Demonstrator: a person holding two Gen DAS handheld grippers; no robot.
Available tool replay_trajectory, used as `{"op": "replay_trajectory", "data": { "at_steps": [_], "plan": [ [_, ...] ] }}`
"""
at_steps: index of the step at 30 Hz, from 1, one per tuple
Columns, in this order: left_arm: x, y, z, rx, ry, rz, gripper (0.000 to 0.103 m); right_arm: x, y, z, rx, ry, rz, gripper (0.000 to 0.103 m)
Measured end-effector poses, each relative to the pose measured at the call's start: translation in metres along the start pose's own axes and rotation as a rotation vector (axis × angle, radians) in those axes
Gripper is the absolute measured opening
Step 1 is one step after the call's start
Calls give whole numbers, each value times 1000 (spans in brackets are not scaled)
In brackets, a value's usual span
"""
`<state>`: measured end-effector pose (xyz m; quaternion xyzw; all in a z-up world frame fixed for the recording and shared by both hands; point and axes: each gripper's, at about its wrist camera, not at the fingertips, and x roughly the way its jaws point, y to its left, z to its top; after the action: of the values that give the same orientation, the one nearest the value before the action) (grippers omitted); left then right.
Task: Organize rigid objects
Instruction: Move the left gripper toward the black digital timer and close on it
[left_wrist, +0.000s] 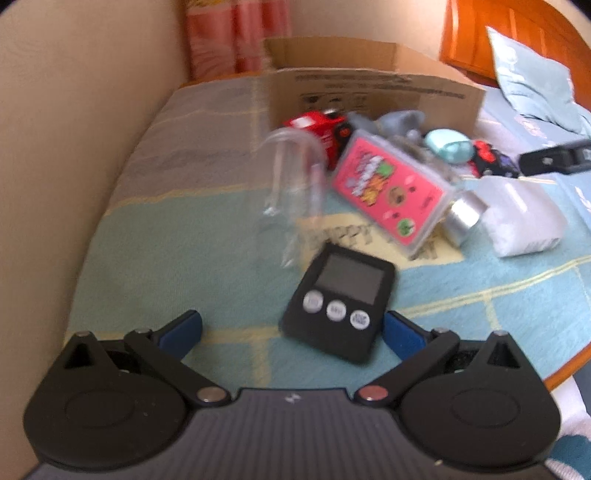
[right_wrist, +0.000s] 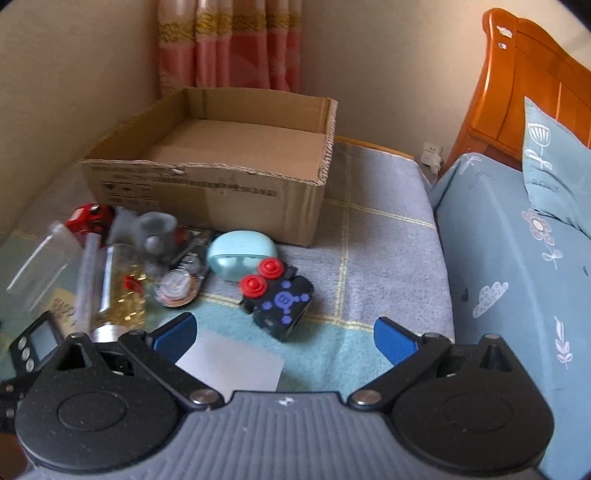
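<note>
An open cardboard box (right_wrist: 207, 192) stands at the back of a cloth-covered table, also in the left wrist view (left_wrist: 373, 92). In front lie a black digital timer (left_wrist: 340, 306), a pink card case (left_wrist: 388, 192), a clear plastic cup (left_wrist: 291, 173), a red toy car (left_wrist: 321, 133), a teal earbud case (right_wrist: 240, 253), a black cube with red buttons (right_wrist: 280, 299) and a white block (right_wrist: 229, 363). My left gripper (left_wrist: 291, 332) is open, its fingers on either side of the timer's near end. My right gripper (right_wrist: 284, 336) is open over the white block and just short of the cube.
A grey plush toy (right_wrist: 151, 230), a small round tin (right_wrist: 177, 290) and a silver cylinder (left_wrist: 463, 216) lie in the pile. A bed with blue sheet (right_wrist: 509, 258) and wooden headboard (right_wrist: 517, 92) stands to the right. A wall and pink curtain (right_wrist: 229, 44) are behind.
</note>
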<state>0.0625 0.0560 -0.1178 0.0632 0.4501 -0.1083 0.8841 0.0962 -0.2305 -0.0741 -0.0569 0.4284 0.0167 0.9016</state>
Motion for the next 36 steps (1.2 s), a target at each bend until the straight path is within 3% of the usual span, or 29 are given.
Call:
{"op": "replay_trajectory", "data": {
  "at_steps": [5, 9, 14, 19, 30, 36],
  "plan": [
    [-8, 26, -10, -86, 17, 88, 103, -18, -2, -8, -4, -20, 41, 103],
    [-12, 23, -10, -85, 20, 130, 102, -27, -3, -15, 1, -34, 67, 103],
    [-20, -7, -7, -15, -34, 12, 102, -34, -3, -24, -17, -45, 80, 103],
    [-4, -24, -5, -20, 21, -67, 102, -34, -5, -32, -25, -49, 73, 103],
    [12, -39, 16, -69, 16, -50, 99, -26, -18, -44, -10, -32, 111, 103],
    [15, -44, 23, -48, -22, 3, 82, -26, -17, -47, -14, -29, 132, 103]
  ]
}}
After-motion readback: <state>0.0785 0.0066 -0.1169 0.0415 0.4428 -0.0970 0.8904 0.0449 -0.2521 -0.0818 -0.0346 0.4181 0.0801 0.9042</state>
